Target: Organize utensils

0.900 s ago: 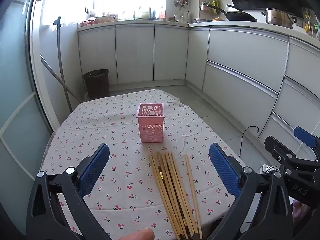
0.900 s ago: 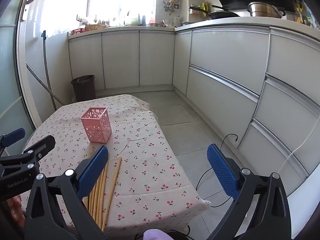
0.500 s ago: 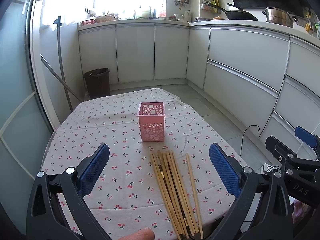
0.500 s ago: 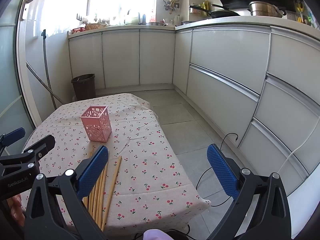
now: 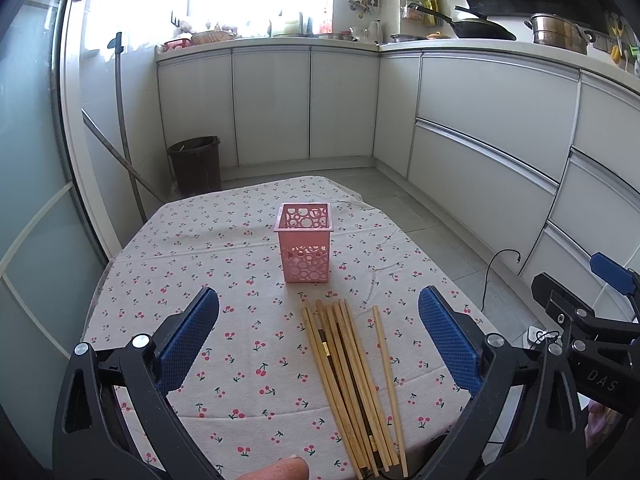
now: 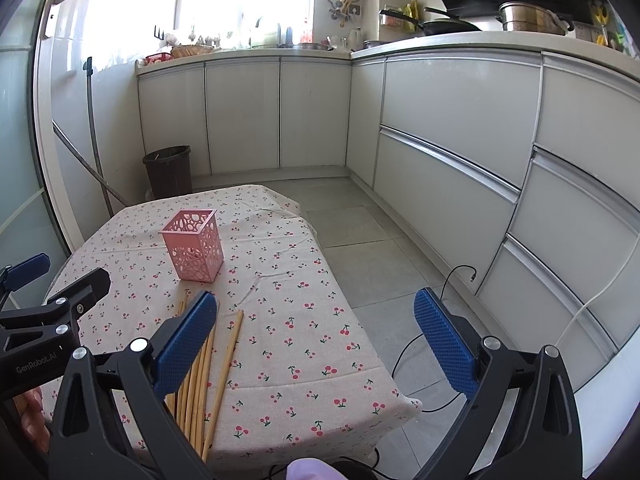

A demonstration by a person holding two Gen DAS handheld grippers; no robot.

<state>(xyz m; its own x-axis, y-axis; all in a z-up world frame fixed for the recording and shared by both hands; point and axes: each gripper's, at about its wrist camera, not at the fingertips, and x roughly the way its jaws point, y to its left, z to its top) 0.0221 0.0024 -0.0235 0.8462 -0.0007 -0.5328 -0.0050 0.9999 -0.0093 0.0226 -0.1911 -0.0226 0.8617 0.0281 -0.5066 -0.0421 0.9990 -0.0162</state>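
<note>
Chopsticks (image 5: 352, 384) lie lengthwise ahead of left tool (image 5: 319, 334), between its spread, empty jaws, tips toward pink holder (image 5: 306, 242); right tool (image 6: 315, 338), also released, sits off to their right.

Left gripper (image 5: 318, 340): black angular plastic frame, silver round screws at the joints, two blue fingers (image 5: 188, 338) with a fine dimpled texture; white "GenRobot.AI" lettering on its side in the right wrist view. Right gripper (image 6: 316, 340): same black frame, silver screws and blue textured fingers (image 6: 444, 342); white "DAS" lettering on its side in the left wrist view. Bare skin of a fingertip (image 5: 276, 470) at the lower edge of the left view; a pale lilac cloth-like patch (image 6: 314, 470) at the lower edge of the right view.
</note>
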